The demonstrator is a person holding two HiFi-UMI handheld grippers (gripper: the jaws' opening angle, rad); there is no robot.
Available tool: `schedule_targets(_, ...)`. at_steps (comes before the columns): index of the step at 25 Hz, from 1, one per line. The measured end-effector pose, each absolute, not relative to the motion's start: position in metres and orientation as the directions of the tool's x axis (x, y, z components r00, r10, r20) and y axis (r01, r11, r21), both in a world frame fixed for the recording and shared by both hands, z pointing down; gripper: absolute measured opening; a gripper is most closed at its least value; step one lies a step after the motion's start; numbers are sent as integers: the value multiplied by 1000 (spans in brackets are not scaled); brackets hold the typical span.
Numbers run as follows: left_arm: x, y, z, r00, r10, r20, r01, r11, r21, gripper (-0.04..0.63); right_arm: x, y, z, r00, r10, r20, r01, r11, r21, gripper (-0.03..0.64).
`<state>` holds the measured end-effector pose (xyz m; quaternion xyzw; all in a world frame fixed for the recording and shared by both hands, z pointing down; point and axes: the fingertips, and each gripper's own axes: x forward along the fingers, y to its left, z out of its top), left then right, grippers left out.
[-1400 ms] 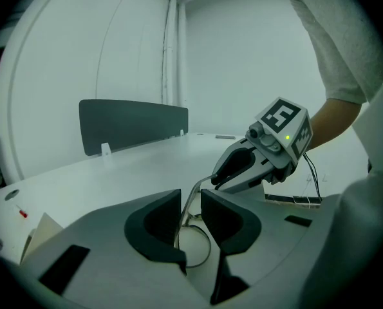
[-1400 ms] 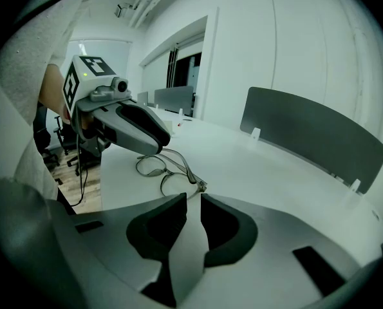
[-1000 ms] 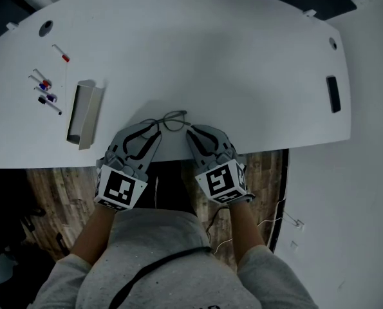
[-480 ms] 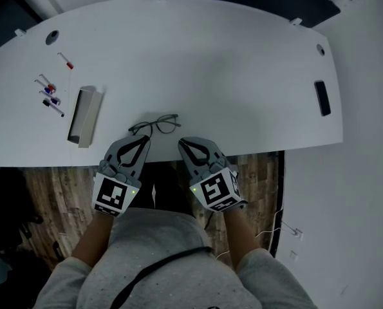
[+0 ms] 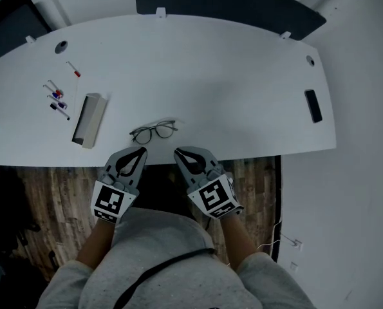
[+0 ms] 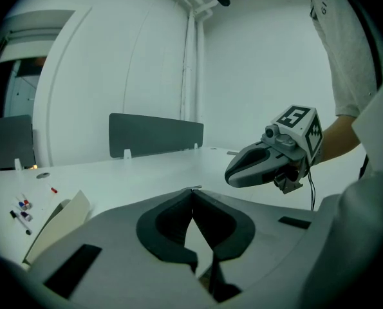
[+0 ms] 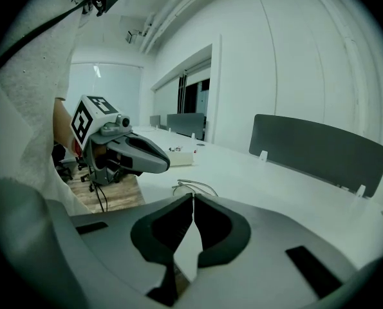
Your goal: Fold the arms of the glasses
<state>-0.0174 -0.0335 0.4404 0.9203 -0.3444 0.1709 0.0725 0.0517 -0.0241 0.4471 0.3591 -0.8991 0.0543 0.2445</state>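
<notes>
1. I read no text on the bench. The print on the shirt is cut off.
2. A grey box lies at the bench's left; I can't tell what's in it. Pens lie loose beside it.
3. The glasses rest on the bench near the front edge, just ahead of both tools and touching neither.
4. Left tool: jaws pressed together, holding nothing. Right tool: same, nothing held.
5. The bench is white and curved, with a dark panel at its far edge and wood floor below.
</notes>
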Motion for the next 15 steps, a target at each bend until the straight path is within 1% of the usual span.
schedule_targets(4, -23, -24, 430, 718, -612, 330, -659, -751, 40, 15, 45, -13, 436, -624, -632, 459, -685, 725, 68, 25)
schedule_targets(10, -36, -7, 417, 732, -606, 311, -654, -753, 72, 15, 32, 7, 419, -618, -653, 438, -713, 700, 37, 25)
schedule_targets(15, -53, 13, 409, 731, -623, 279, -666, -739, 96, 15, 19, 27, 410, -605, -677, 420, -739, 673, 21, 25)
